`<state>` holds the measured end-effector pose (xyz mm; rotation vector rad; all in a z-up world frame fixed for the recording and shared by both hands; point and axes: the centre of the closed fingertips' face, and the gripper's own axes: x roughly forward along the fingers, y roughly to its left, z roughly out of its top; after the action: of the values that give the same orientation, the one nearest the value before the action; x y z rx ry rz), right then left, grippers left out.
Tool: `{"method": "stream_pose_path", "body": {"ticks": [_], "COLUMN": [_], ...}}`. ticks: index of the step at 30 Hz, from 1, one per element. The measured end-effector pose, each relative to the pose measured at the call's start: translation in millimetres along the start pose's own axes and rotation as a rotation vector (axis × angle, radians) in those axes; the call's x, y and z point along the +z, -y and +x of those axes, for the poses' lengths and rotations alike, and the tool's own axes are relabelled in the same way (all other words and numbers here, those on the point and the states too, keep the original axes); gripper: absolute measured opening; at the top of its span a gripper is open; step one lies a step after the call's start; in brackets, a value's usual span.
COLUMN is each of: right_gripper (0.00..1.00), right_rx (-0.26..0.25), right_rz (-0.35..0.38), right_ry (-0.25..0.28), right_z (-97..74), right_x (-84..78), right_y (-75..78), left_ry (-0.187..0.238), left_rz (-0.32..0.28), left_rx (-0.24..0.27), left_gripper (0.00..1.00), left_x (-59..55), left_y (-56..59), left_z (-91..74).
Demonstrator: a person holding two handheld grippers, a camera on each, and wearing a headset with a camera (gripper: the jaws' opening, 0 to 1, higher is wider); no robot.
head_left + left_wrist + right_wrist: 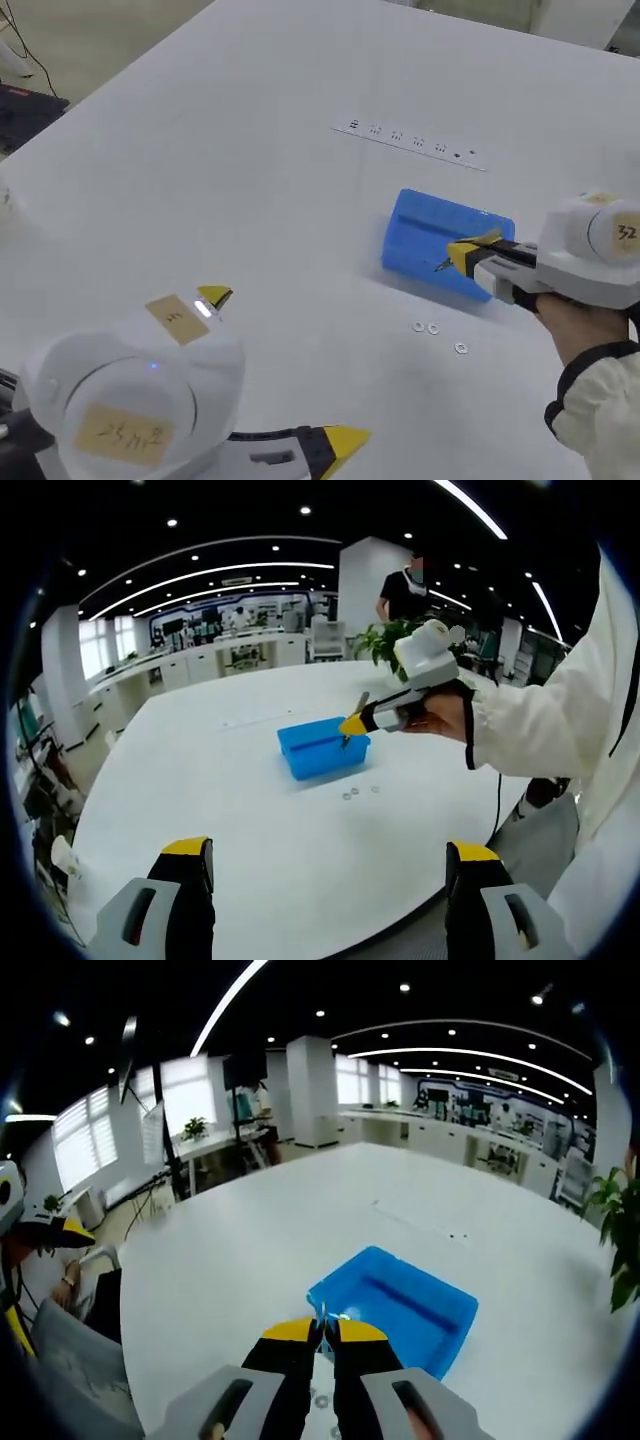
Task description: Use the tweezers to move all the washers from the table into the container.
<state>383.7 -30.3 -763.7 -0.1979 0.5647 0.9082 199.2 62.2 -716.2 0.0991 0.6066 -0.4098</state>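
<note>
Blue container (445,240): right hand-held gripper (462,256), pinched on tweezers (441,265), hovers above it. Three washers (432,328) lie on the surface (250,150) just beside. Idle left hand-held gripper (328,850) gapes wide. Likely between picks; next needs a precise pinch.

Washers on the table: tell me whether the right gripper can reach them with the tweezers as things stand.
Probably yes. The right gripper holds the tweezers over the blue container, and the washers lie on bare table just beside it, with nothing between.
</note>
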Motion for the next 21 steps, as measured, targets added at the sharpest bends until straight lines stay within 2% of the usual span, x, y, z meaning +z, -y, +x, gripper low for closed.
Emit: {"method": "stream_pose_path", "body": {"ticks": [6, 11, 21], "right_gripper": [0.03, 0.03, 0.03], "right_rx": [0.015, 0.014, 0.030], "right_rz": [0.026, -0.005, -0.001], "right_ry": [-0.025, -0.064, -0.115], "right_z": [1.0, 5.2, 14.5], "right_x": [-14.4, -29.4, -51.9], "right_y": [-5.9, -9.1, -12.3], "left_ry": [-0.007, -0.009, -0.016], "left_rz": [0.008, 0.006, -0.003], "left_rx": [-0.006, -0.007, -0.012], "left_gripper": [0.99, 0.99, 0.99], "left_x": [-0.5, -1.0, -5.2], "left_y": [2.3, 2.5, 2.9], "left_z": [0.6, 1.3, 0.8]}}
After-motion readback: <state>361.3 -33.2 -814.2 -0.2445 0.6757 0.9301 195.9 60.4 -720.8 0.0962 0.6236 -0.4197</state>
